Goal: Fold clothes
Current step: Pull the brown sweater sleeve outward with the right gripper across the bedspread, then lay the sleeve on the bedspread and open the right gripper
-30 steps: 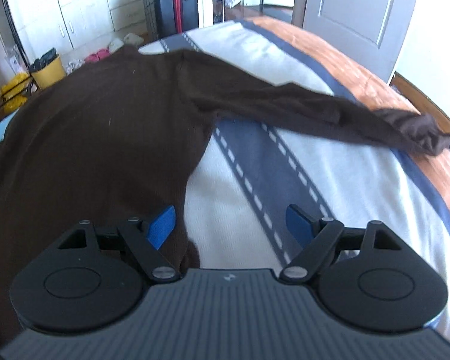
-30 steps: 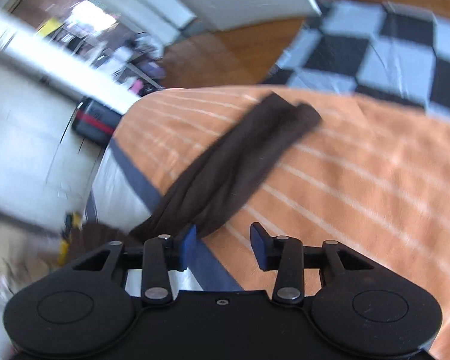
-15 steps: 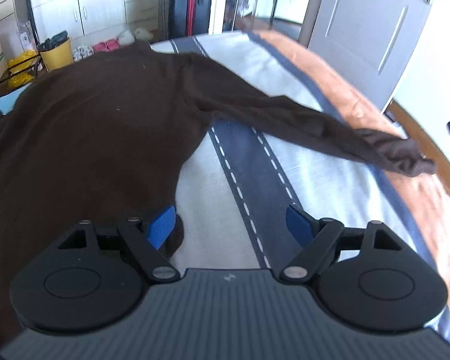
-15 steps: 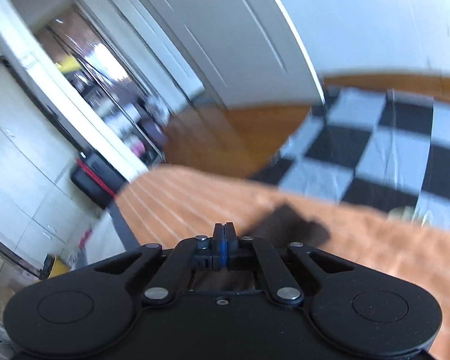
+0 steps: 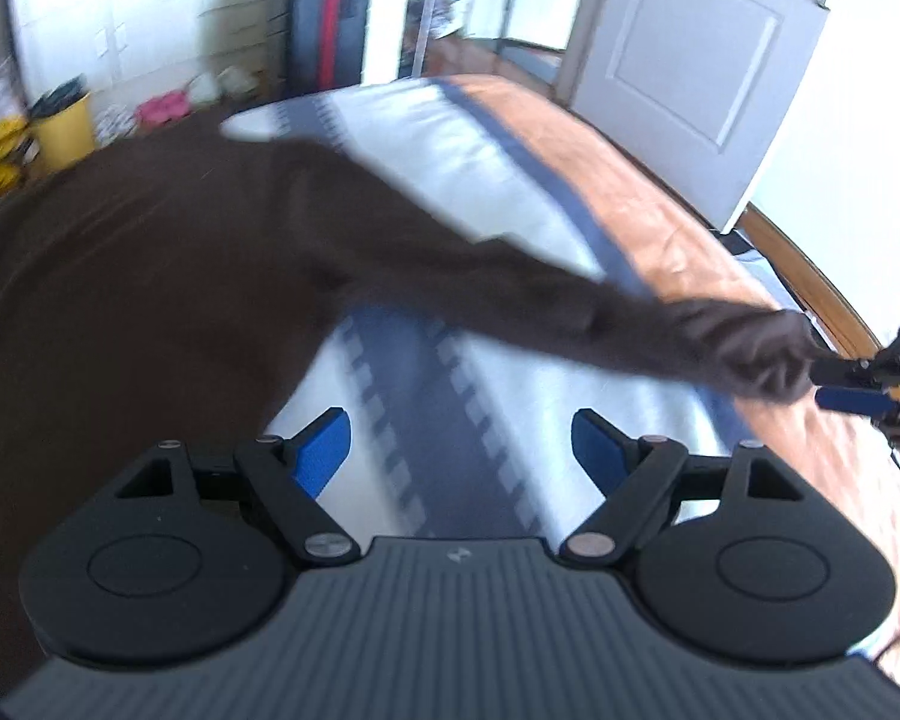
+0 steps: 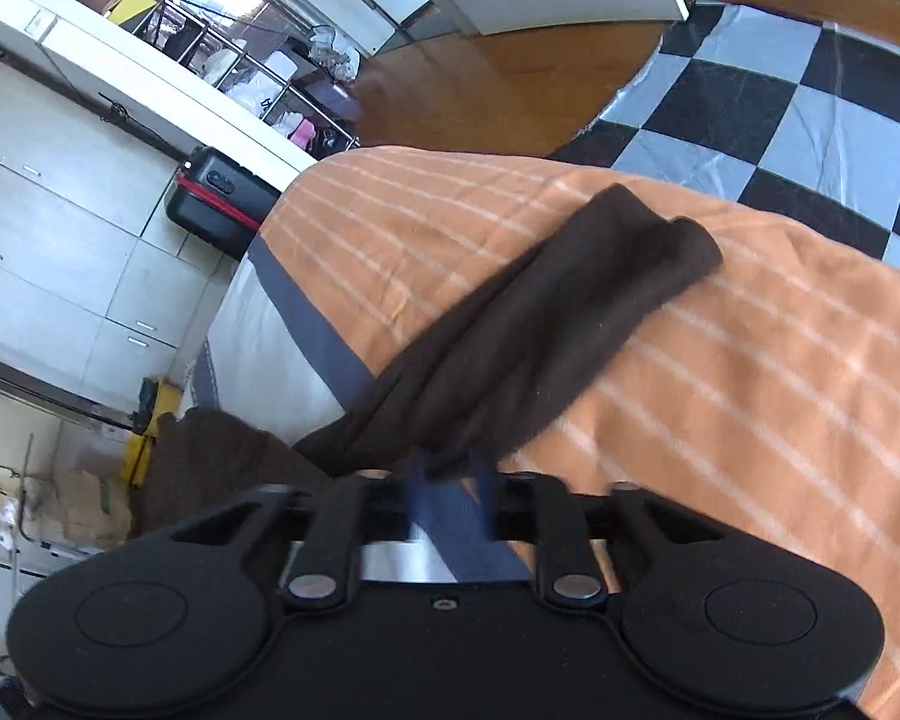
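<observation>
A dark brown long-sleeved top point(image 5: 150, 300) lies spread on the bed, its body at the left in the left wrist view. One sleeve point(image 5: 540, 306) stretches right, reaching the orange blanket point(image 5: 606, 180). My left gripper point(image 5: 462, 450) is open over the striped sheet point(image 5: 426, 396), with nothing between its blue pads point(image 5: 324, 450). At the cuff point(image 5: 762, 354) is my right gripper point(image 5: 840, 384). In the right wrist view the sleeve point(image 6: 540, 348) lies across the orange blanket point(image 6: 750, 420). My right gripper point(image 6: 450, 480) is opening, its blurred fingertips apart at the sleeve's near part, not pressing it.
A black suitcase point(image 5: 327, 30) with a red strap stands beyond the bed's far end, next to white cupboards point(image 6: 48, 228) and a yellow bin point(image 5: 63, 126). A white door point(image 5: 690, 60) is at the far right. Beside the bed lies a black-and-white checkered mat point(image 6: 780, 102) on wooden floor point(image 6: 498, 78).
The right gripper was shut half a second ago; its jaws now stand apart at the sleeve. The left gripper has shifted off the top's edge to over the sheet, and the right gripper has come into its view.
</observation>
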`<action>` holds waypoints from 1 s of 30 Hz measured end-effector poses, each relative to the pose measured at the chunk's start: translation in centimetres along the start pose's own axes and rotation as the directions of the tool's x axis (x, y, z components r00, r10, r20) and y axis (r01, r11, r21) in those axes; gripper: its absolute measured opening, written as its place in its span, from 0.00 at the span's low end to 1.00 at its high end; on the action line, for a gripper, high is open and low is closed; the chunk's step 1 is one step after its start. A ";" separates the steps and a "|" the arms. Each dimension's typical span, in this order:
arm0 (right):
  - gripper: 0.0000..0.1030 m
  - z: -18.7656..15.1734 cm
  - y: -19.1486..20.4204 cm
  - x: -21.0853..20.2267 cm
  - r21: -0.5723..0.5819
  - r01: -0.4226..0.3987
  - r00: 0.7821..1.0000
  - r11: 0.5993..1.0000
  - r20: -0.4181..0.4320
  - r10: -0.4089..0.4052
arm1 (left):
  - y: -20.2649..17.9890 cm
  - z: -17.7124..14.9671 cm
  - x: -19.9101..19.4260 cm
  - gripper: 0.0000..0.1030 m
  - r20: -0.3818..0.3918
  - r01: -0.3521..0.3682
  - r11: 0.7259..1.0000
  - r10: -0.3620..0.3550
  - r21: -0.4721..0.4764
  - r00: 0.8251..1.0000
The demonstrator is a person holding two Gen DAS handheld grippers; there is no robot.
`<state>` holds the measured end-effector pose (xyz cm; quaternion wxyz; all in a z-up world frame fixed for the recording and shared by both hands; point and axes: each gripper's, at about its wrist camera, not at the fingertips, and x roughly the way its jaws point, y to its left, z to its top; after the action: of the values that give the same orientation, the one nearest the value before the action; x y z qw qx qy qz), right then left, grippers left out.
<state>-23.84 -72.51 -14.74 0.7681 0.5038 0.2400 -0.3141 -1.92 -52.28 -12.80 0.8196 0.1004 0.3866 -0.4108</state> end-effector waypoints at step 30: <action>0.08 -1.5 0.7 -8.1 -0.032 -0.109 0.917 0.994 0.382 0.113 | -6.5 4.0 -0.5 0.03 0.187 0.010 0.999 -0.019 0.046 0.982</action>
<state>-29.03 -68.94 -9.32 0.8191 0.4417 0.0576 -0.3614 -4.77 -58.07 -8.75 0.8468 0.0771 0.2993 -0.4329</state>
